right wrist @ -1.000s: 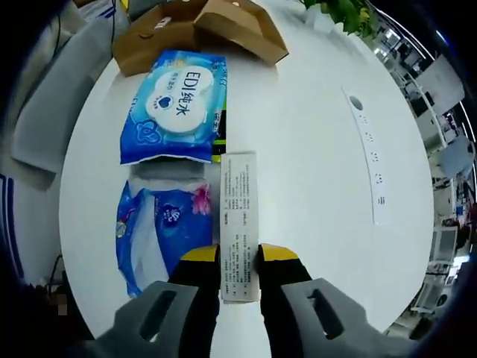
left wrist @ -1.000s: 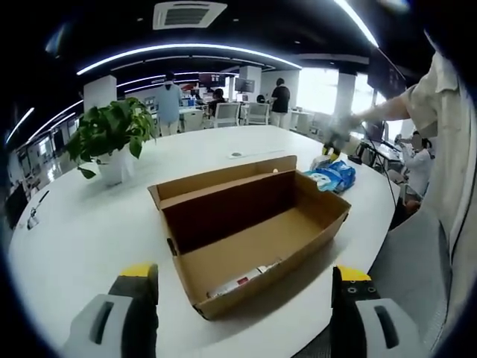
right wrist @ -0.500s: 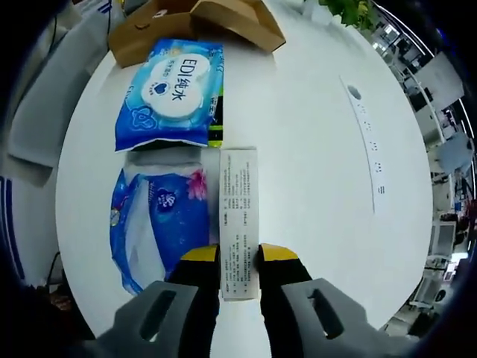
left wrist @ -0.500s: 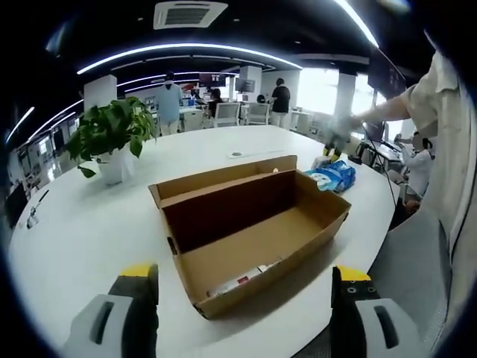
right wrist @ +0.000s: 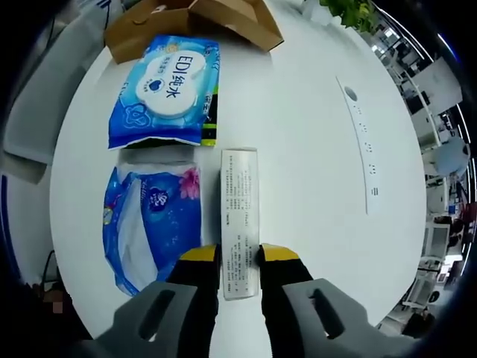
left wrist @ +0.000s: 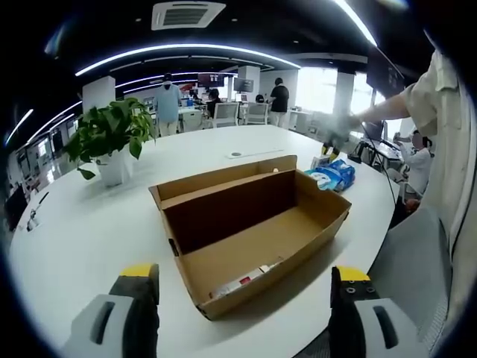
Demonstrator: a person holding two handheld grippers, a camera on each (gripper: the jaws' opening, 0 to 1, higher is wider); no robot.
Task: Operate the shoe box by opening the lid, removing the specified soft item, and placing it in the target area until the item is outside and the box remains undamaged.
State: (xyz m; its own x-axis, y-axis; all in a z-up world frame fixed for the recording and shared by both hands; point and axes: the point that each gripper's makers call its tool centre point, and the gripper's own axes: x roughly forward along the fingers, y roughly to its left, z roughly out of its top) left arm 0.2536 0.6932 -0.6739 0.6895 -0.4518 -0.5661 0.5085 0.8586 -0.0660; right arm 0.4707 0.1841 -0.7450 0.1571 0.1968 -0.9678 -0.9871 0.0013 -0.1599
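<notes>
There, the right gripper (right wrist: 238, 257) pinched a slim white carton (right wrist: 239, 224) beside the tissue pack (right wrist: 153, 224); the left gripper (left wrist: 242, 280) stayed spread before the open shoe box (left wrist: 250, 227), nothing shifted.

The left gripper (left wrist: 242, 287), grey with yellow-tipped black jaws, is held with its jaws spread wide apart. The matching right gripper (right wrist: 238, 257) has its jaws closed together on a long white printed carton (right wrist: 239, 209). The person's sleeved arm (left wrist: 399, 108) stretches out to the right in the left gripper view.
</notes>
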